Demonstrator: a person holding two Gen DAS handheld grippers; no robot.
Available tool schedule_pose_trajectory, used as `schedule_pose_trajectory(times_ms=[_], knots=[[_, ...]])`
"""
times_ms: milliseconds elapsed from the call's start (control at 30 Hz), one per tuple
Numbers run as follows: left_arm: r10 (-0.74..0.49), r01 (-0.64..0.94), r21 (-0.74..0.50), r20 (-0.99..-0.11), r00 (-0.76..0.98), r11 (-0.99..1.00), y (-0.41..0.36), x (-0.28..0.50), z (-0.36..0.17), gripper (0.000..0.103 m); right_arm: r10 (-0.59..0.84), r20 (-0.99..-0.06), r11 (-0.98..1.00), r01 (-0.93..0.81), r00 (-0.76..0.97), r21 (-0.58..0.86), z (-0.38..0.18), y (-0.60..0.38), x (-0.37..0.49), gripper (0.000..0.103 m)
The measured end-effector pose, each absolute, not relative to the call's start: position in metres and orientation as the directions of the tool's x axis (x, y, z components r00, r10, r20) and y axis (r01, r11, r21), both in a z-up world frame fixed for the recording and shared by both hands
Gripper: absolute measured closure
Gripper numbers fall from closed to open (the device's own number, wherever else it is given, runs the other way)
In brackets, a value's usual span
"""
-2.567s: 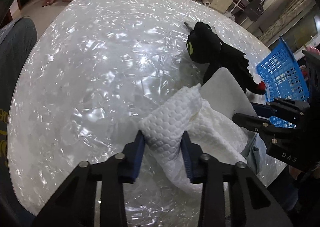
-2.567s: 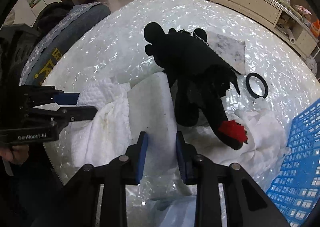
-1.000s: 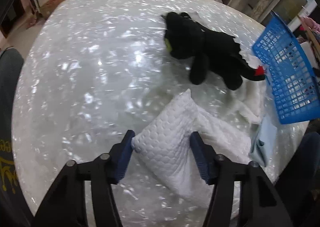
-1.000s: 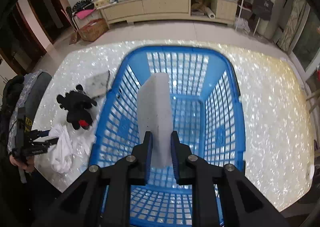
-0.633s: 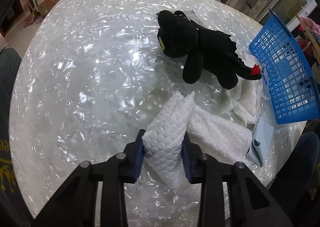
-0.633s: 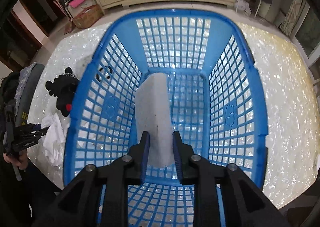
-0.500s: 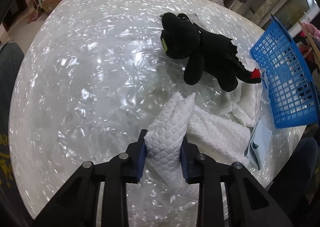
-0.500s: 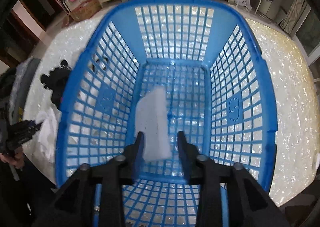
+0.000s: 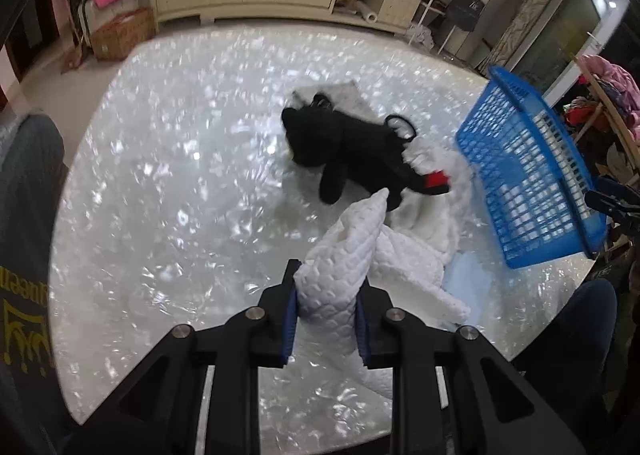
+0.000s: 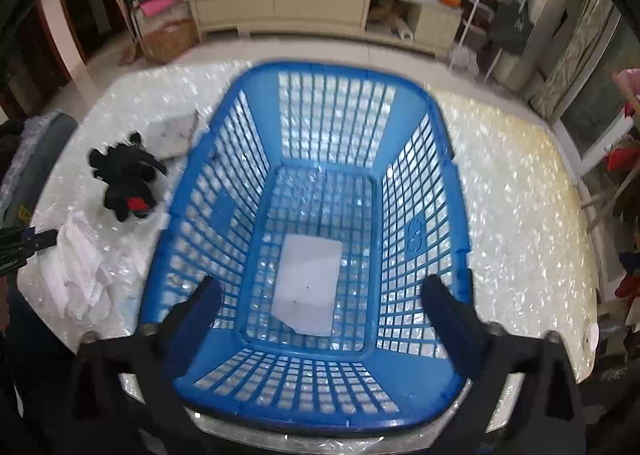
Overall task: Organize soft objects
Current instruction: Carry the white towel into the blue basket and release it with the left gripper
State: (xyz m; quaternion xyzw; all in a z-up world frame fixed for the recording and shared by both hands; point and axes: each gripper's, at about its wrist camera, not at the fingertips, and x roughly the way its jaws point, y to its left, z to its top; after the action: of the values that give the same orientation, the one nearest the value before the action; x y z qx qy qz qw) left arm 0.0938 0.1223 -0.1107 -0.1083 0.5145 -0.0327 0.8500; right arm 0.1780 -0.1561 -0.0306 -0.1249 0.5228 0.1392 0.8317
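On the left side of the table (image 9: 168,183), covered in crinkled shiny plastic, the left gripper (image 9: 325,309) is pinching a white quilted cloth (image 9: 344,255) at one bunched corner — its blue-padded fingers (image 9: 289,309) are pressing in from both sides with the fabric squeezed between them, so the grasp looks firm. The raised corner is pointing up and away while the rest of the cloth is trailing down to the table, which suggests the cloth is being lifted for carrying toward the basket. Just beyond it a black plush toy (image 9: 348,155) with a red tail tip is lying on its side, partly over a loose white cloth (image 9: 432,171) that is touching the basket's near wall. A pale blue piece (image 9: 468,275) is peeking out from under the quilted cloth; what it is I cannot tell.

Further right, the blue basket (image 10: 448,191) is standing on the table as the collection point. A flat white foam sheet (image 10: 308,283) is lying on its floor, apart from the walls. The right gripper (image 10: 316,307) is hovering above the basket's near rim with its fingers (image 10: 448,311) spread wide, touching nothing — released and empty. Judging by this, one soft thing is already sorted, and the quilted cloth, plush toy and loose cloth are waiting their turn. In the right wrist view, the plush toy (image 10: 126,175) is lying well apart from the basket's left wall.
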Motion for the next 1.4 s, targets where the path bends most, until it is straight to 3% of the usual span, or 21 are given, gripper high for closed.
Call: schedule_pose_trajectory(times_ms=[200, 733, 1100, 1400], knots=[[-0.169, 0.018, -0.188, -0.831, 0.53, 0.982, 0.098, 0.078, -0.06, 0.081, 0.089, -0.863, 0.927, -0.358, 0.497, -0.11, -0.012, -0.169, 0.155, 0.0], [-0.265, 0.244, -0.142, -0.753, 0.602, 0.959, 0.009, 0.11, 0.039, 0.081, 0.12, -0.865, 0.965, -0.261, 0.488, -0.013, -0.016, -0.22, 0.144, 0.0], [-0.337, 0.378, -0.118, -0.734, 0.589, 0.918, -0.061, 0.168, 0.057, 0.081, 0.153, -0.855, 0.971, -0.238, 0.495, 0.036, -0.013, -0.241, 0.148, 0.0], [-0.42, 0.47, -0.156, -0.734, 0.533, 0.869, -0.116, 0.205, 0.035, 0.081, 0.147, -0.855, 0.98, -0.191, 0.498, 0.057, -0.018, -0.262, 0.153, 0.0]])
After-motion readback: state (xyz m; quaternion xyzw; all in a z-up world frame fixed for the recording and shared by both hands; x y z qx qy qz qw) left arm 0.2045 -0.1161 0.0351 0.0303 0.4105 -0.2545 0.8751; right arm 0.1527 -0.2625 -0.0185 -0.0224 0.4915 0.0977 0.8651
